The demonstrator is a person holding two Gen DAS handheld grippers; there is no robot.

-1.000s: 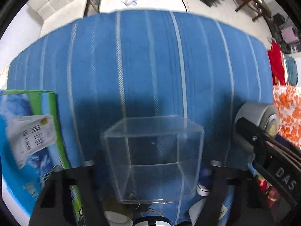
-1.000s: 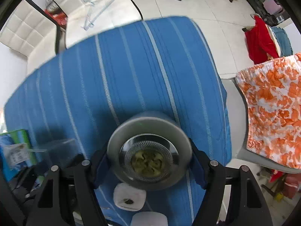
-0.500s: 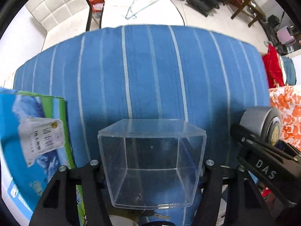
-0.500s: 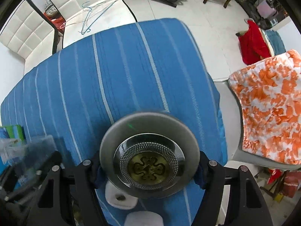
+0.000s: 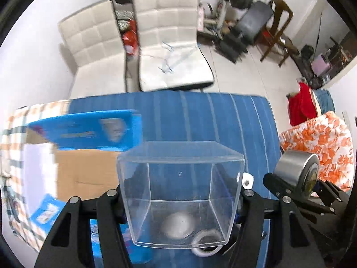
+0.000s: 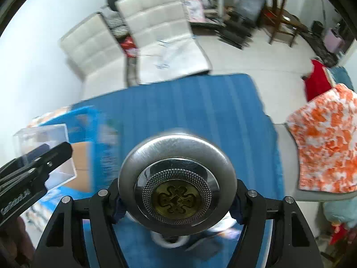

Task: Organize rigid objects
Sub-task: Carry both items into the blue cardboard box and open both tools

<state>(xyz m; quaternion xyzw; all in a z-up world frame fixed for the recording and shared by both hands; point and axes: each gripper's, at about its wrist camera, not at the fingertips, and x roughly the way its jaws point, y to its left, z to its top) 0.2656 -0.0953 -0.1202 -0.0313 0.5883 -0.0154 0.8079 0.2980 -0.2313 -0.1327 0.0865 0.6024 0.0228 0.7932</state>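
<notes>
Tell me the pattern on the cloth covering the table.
The tablecloth is blue with thin pale stripes running along it, clearest in the left wrist view.

I have lifted both grippers well up from the blue striped cloth (image 5: 200,120), so the clear box (image 5: 180,192) and the round metal tin (image 6: 177,183) now hang high above it instead of close over it; both views have tilted up, and the white chairs (image 5: 169,44) and the far floor, before only at the top edge, now fill the upper half. The open cardboard carton (image 5: 87,169) has come into sight at the left; the blue packet (image 5: 89,131) now looks smaller and farther.
</notes>
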